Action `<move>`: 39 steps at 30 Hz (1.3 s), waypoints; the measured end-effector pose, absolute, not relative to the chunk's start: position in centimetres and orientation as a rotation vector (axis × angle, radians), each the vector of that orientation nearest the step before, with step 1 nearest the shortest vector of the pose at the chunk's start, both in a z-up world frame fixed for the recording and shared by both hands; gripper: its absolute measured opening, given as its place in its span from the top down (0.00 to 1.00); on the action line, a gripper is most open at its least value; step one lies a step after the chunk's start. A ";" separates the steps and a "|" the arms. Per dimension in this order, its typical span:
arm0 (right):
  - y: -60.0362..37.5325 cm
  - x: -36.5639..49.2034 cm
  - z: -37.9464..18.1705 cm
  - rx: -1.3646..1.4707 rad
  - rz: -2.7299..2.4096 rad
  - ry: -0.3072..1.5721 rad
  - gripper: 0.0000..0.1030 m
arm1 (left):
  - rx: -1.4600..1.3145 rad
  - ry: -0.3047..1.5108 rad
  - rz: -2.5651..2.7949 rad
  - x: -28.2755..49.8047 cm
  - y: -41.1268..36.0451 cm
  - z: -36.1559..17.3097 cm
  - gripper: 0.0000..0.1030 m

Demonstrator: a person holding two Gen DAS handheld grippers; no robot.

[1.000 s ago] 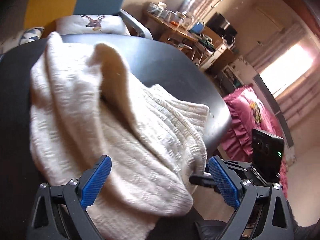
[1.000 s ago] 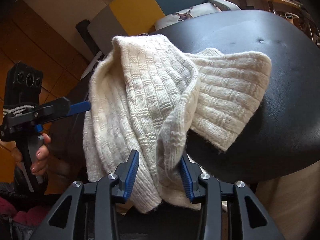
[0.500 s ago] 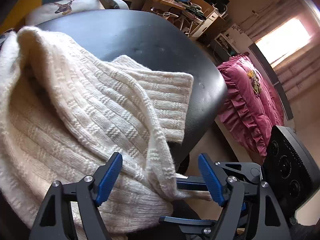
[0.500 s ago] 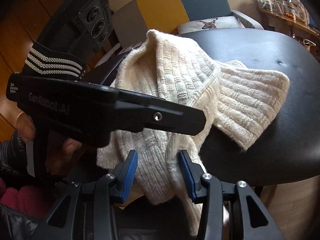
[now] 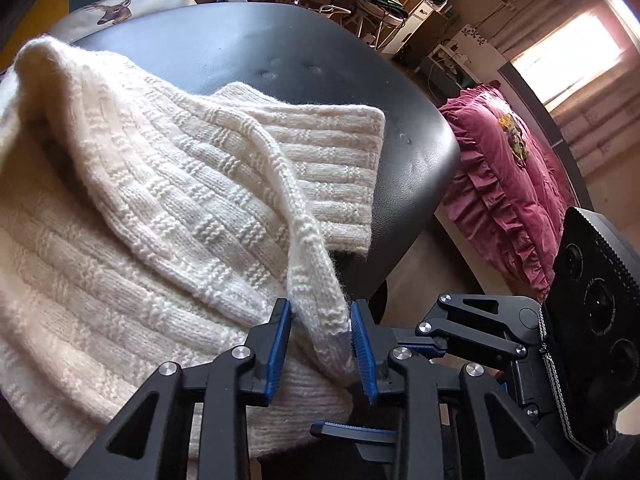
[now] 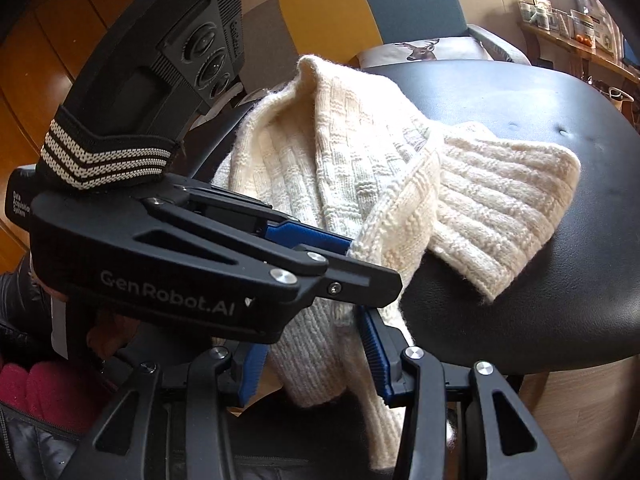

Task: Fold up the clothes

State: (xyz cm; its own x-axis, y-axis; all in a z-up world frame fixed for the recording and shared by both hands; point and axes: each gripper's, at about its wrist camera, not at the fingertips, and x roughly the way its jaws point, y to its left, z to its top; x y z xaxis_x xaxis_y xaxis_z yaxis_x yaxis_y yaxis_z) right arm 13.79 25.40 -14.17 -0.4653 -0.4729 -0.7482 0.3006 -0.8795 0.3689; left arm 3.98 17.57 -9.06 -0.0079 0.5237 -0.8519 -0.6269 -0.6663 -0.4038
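Cream-white chunky knitted garment (image 5: 168,208), basket-weave blocks over most of it, plain ribbing on the flat rectangular end; fuzzy halo of loose fibres along the edges. It lies heaped on a round black worktop (image 5: 304,60) with a smooth, faintly pebbled leather-like skin and a few shallow dimples. Near part of the knit hangs off the worktop rim toward both tongs; ribbed end spreads flat ahead and to the right of the left tongs.

Left tongs (image 5: 320,344): black skeletal arms with silver rivets, blue ridged pads (image 5: 279,344). Jaws drawn close, pinching a rolled, thick fold of the knit edge between the pads; the fold rises from the jaws as a rounded ridge running forward over the heap.

Right tongs (image 6: 316,356): same build, jaws a little wider, pads pressed against a hanging rope-like bunch of the knit that passes down between them. In the right wrist view the left tongs cross just above and ahead, their tip meeting the same rolled edge.

Beyond the left tongs, right side: magenta ruffled fabric cushion (image 5: 504,184). Far ahead of both: pale pillow with a printed deer head (image 6: 424,50) on a chair with yellow and teal back panels (image 6: 372,12).
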 end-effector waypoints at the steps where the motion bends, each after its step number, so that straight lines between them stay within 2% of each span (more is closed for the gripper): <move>1: 25.3 13.8 -14.1 1.281 -2.345 -0.251 0.56 | -1.446 0.110 1.795 3.9 17.4 -9.0 0.87; 4: 25.4 13.7 -13.7 1.279 -2.337 -0.245 0.56 | -1.423 0.061 1.813 3.8 16.6 -8.7 0.93; 7: 26.4 13.9 -12.9 1.265 -2.321 -0.259 0.56 | -1.396 -0.013 1.846 3.3 15.2 -7.9 0.93; 14: 31.6 11.5 -11.6 1.196 -2.584 -0.474 0.57 | -1.366 -0.038 1.914 2.7 12.6 -6.9 0.93; 20: 31.1 4.8 -13.9 1.364 -2.625 -0.352 0.58 | -1.409 -0.085 1.929 2.5 10.6 -7.6 0.93; 23: 30.3 4.2 -15.9 1.510 -2.630 -0.266 0.57 | -1.393 -0.119 1.947 2.2 9.4 -7.2 0.94; 33: 30.7 5.6 -17.1 1.444 -2.708 -0.303 0.57 | -1.449 -0.145 1.961 1.4 6.6 -8.4 0.92; 38: 29.5 4.8 -16.6 1.457 -2.726 -0.248 0.54 | -1.467 -0.183 1.920 1.5 6.7 -8.9 0.69; 39: 29.4 4.7 -16.6 1.456 -2.728 -0.242 0.53 | -1.461 -0.174 1.925 1.7 6.9 -8.9 0.58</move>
State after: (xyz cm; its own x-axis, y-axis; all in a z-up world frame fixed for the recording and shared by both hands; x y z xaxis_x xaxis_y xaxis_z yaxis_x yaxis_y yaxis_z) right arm 4.68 29.38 -16.64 -0.5586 -0.1082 -0.8223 -0.0382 -0.9870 0.1559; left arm 1.65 6.88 -8.86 -0.1155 0.5987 -0.7926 -0.4473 -0.7438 -0.4967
